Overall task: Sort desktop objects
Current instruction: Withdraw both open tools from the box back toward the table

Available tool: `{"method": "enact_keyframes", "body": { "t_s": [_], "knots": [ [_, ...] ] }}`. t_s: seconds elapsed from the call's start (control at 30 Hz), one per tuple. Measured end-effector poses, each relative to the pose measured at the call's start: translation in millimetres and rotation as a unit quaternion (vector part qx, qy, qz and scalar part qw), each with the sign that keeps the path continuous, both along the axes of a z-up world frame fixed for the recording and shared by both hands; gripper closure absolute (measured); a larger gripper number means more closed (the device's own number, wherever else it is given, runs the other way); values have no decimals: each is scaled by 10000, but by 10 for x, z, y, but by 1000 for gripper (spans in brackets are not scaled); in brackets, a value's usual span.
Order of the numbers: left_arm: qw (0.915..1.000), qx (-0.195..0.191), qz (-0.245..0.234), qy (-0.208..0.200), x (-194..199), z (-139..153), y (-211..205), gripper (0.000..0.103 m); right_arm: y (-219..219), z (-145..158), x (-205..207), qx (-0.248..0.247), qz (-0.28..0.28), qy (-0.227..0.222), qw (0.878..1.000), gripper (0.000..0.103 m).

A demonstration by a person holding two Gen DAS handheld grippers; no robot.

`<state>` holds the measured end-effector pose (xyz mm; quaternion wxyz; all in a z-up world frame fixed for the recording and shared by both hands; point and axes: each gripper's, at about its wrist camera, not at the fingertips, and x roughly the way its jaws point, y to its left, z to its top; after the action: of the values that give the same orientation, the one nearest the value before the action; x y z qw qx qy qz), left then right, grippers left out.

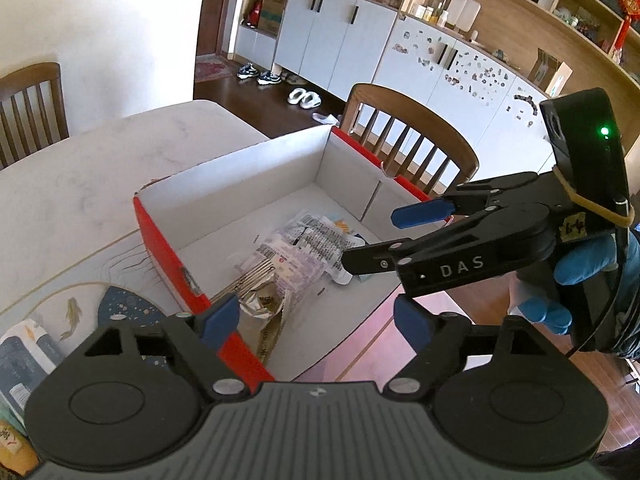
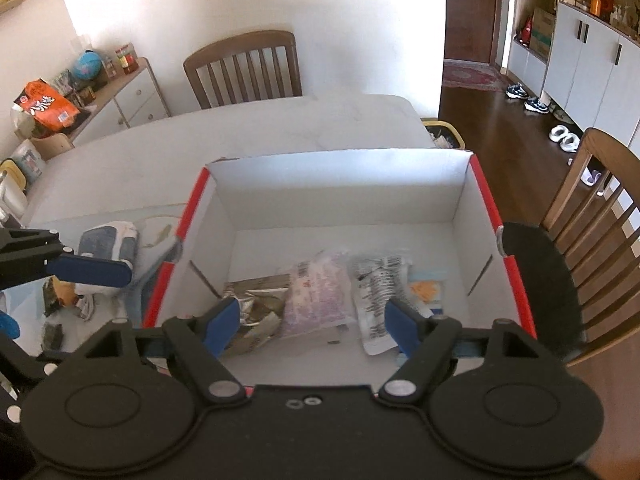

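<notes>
Presently, step in hand: a drop into the box (image 2: 340,184) is judged finished; both tongs are held above it with nothing between the blue pads.
Left tongs (image 1: 316,320): released, spread wide, empty; the gold packet (image 1: 264,300) is seen just beyond the left pad.
Left of the box: unsorted packets (image 2: 108,240) are left on the bench (image 2: 240,128), beside the left tongs.
Box contents: a lilac packet (image 2: 316,292) and a clear printed packet (image 2: 376,296) are seen lying below and between the right tongs' pads.
Right tongs (image 2: 316,320): released, empty.
Next move: a reach back left to the bench packets is called for.
</notes>
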<state>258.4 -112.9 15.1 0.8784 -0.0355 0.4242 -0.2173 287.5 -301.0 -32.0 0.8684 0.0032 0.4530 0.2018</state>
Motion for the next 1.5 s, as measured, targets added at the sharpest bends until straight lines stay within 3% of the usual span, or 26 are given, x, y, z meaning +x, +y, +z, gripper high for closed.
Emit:
{"method": "enact_keyframes", "body": {
  "t_s": [0.47, 0.7, 1.23, 1.37, 1.5],
  "knots": [
    [9986, -34, 468, -261, -258, 44, 398, 16, 205, 194, -243, 130, -173, -266, 9994, 16],
    [9948, 63, 955, -351, -412, 76, 663, 16, 424, 241, -402, 146, -183, -454, 9987, 16],
    [9941, 91, 1028, -346, -783, 28, 1242, 16, 1034, 239, -662, 138, -14, -512, 9986, 13],
    [9932, 91, 1093, -382, -856, 8, 1410, 1, 1196, 235, -717, 140, 38, -545, 9984, 13],
    [9920, 75, 1207, -374, -919, -29, 1594, 1, 1362, 235, -754, 176, 89, -562, 9982, 9]
  ]
}}
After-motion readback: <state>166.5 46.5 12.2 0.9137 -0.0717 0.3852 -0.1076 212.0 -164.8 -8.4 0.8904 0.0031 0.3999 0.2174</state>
